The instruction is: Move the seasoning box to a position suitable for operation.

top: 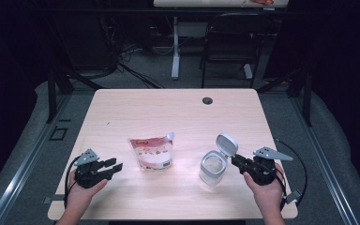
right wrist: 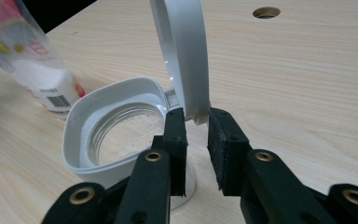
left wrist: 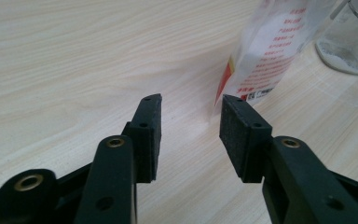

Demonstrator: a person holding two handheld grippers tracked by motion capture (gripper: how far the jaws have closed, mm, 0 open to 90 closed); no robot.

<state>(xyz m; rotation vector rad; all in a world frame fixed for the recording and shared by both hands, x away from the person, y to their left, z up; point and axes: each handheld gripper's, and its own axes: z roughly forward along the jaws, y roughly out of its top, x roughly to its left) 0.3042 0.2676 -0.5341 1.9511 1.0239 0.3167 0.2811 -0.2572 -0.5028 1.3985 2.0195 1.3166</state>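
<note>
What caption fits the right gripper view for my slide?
Right tongs at the raised white flip lid of a clear glass jar on the pale wooden table.

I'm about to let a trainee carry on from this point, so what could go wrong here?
1. The right gripper has its jaws around the edge of the jar's flipped-up lid; a pull or twist there could tip the jar, which looks light with little inside.
2. The pouch stands upright just ahead of the open left gripper; a nudge could topple it.
3. Pouch and jar stand close, so one falling might hit the other.
</note>
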